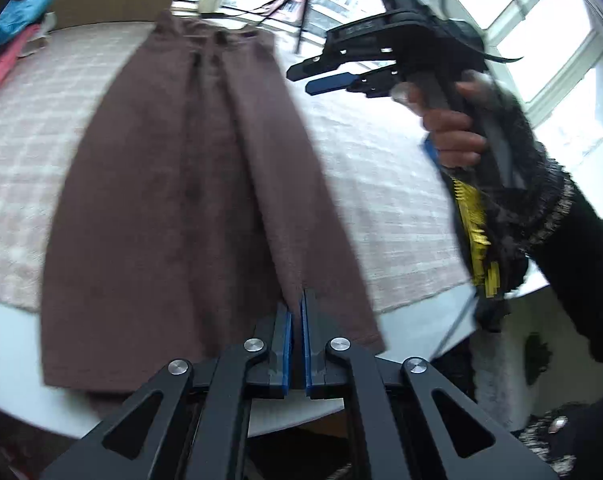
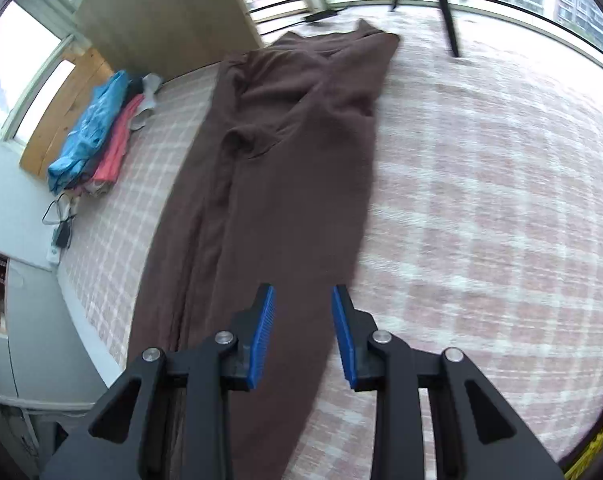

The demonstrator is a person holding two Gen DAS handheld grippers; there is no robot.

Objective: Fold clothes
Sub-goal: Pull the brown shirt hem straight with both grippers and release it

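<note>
Brown, soft knitted trousers (image 2: 285,184) lie stretched lengthwise on the pink-and-white checked cloth (image 2: 481,220) of the bed, waistband at the far end toward the window, hems at the near edge.

Risk, as I judge it: the left gripper (image 1: 297,320) has its 2 blue pads pressed together at the inner edge of the right-hand leg, near the hem. Whether any fabric is actually pinched there I cannot tell; if only a sliver is caught, it could slip free once lifted, and the fold would drag crooked.

Above the checked cloth, just right of the trousers, the right gripper (image 1: 327,74) hovers, jaws partly apart and empty, touching nothing. Closing too shallow over the hem could catch only 1 layer.
</note>
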